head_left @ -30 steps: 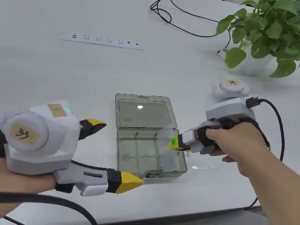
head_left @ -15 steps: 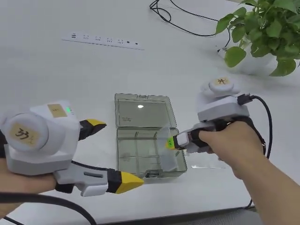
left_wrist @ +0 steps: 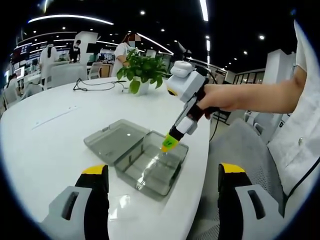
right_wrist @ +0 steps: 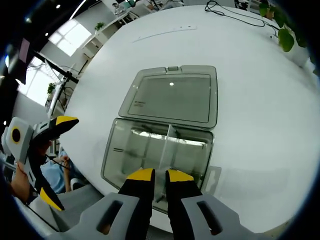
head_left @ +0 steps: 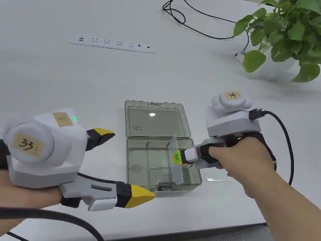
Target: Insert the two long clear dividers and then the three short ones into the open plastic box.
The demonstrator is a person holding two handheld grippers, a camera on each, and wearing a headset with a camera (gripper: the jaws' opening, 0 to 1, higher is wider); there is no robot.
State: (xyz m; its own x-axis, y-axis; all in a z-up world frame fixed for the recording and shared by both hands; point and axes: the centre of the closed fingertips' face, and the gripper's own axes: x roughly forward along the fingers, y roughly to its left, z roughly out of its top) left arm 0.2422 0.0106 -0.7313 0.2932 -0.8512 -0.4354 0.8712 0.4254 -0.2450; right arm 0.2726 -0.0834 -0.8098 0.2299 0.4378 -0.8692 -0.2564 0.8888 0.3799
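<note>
Left gripper [head_left: 120, 164] hovers just left of the open plastic box [head_left: 127, 159], jaws spread wide, holding nothing; right gripper [head_left: 176, 157] pinches a clear divider [head_left: 177, 171] standing upright in the box's right part

Glossy smoky clear plastic box [head_left: 156, 122], smooth matt white table [head_left: 60, 85]

Head view: bright, even overhead light; white counter [head_left: 60, 60] near washed out, shadows v. soft, faint one beside box [head_left: 131, 165]. Small glare dot on lid [head_left: 157, 119]. Left gripper view: dark ceiling w/ strip lights [left_wrist: 204, 10] & spots, heavy fisheye bend at edges, fingers [left_wrist: 92, 200] at bottom a bit soft. Right gripper view: windows [right_wrist: 65, 35] blown out top left, counter curves, centre sharp.
</note>
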